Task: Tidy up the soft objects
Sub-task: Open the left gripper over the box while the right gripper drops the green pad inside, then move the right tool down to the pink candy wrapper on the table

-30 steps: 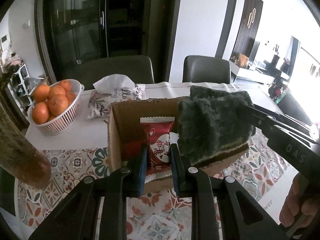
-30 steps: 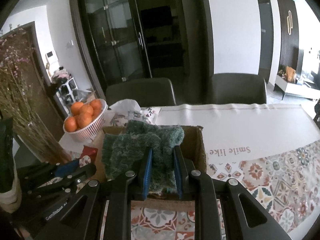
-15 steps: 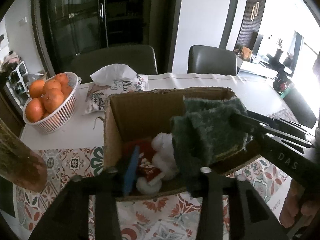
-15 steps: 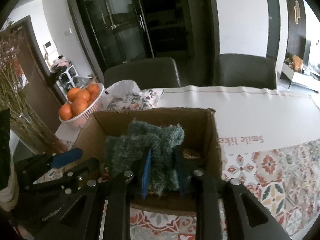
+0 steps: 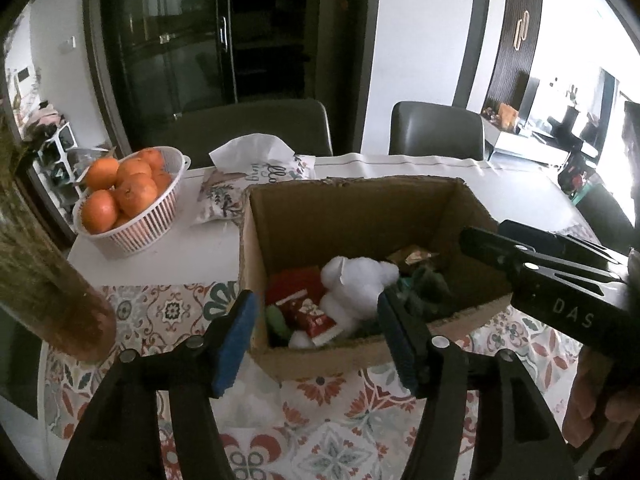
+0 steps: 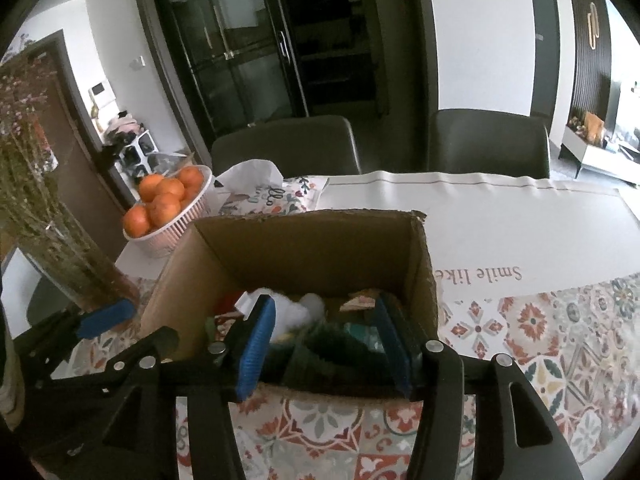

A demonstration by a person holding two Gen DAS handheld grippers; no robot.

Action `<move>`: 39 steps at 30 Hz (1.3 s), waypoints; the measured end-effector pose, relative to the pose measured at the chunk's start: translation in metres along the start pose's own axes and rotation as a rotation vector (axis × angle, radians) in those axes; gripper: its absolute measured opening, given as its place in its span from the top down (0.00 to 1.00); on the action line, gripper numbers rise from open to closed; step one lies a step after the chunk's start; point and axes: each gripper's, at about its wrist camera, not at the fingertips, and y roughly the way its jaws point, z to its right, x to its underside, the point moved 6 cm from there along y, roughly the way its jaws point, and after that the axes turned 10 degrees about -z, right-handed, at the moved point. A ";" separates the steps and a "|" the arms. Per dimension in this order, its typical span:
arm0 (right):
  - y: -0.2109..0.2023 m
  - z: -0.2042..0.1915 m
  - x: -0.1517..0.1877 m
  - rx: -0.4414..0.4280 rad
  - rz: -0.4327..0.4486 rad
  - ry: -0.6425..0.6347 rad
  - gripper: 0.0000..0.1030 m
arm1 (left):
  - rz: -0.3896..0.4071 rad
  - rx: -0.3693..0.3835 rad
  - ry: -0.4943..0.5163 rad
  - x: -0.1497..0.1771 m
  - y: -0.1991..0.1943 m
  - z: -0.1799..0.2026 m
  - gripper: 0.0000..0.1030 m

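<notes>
1. While both my jaws are spreading apart, nothing is pinched in either: my left gripper [image 5: 316,332] stands at the near wall of the open brown cardboard box [image 5: 352,204], and my right gripper [image 6: 328,344] straddles the same near edge with only air between its blue pads.

2. Just past my right jaws, the fuzzy dark green cloth [image 6: 340,344] lies loose inside the box at its near right corner, free of the pads.

3. Beside it in the box sit the red snack packet with white print [image 5: 314,316], a fluffy white plush toy [image 5: 356,280] and a small brown wrapper [image 5: 412,256] toward the back.

4. I judge this step all but done: both soft things I can see are in the box. No other loose soft item shows on the tabletop [image 6: 500,224] near the box, so what is left I cannot tell from here, other than drawing the jaws clear.

5. Around the box: a patterned floral mat [image 6: 532,344] under it; farther left, a glass vase of dried stems [image 6: 72,264]; then a white plastic basket of oranges [image 5: 132,200] and a printed fabric tissue pouch [image 5: 256,176].

6. Farthest stand two dark chairs [image 6: 288,144] and a black glass cabinet [image 6: 248,40].

7. The box's near wall and the vase stand closest to my jaws as obstacles; the two grippers are also close together.
</notes>
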 end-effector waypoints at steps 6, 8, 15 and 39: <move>-0.026 -0.001 0.017 0.020 0.014 -0.006 0.45 | 0.023 -0.005 0.005 0.015 -0.023 0.008 0.36; -0.036 -0.002 0.023 0.036 0.025 -0.009 0.42 | 0.035 -0.008 0.001 0.021 -0.032 0.010 0.33; -0.072 -0.003 0.050 0.088 0.065 -0.018 0.31 | 0.067 -0.023 0.006 0.048 -0.060 0.023 0.25; -0.129 0.009 0.140 0.119 0.078 0.016 0.17 | 0.090 -0.063 -0.007 0.133 -0.103 0.051 0.03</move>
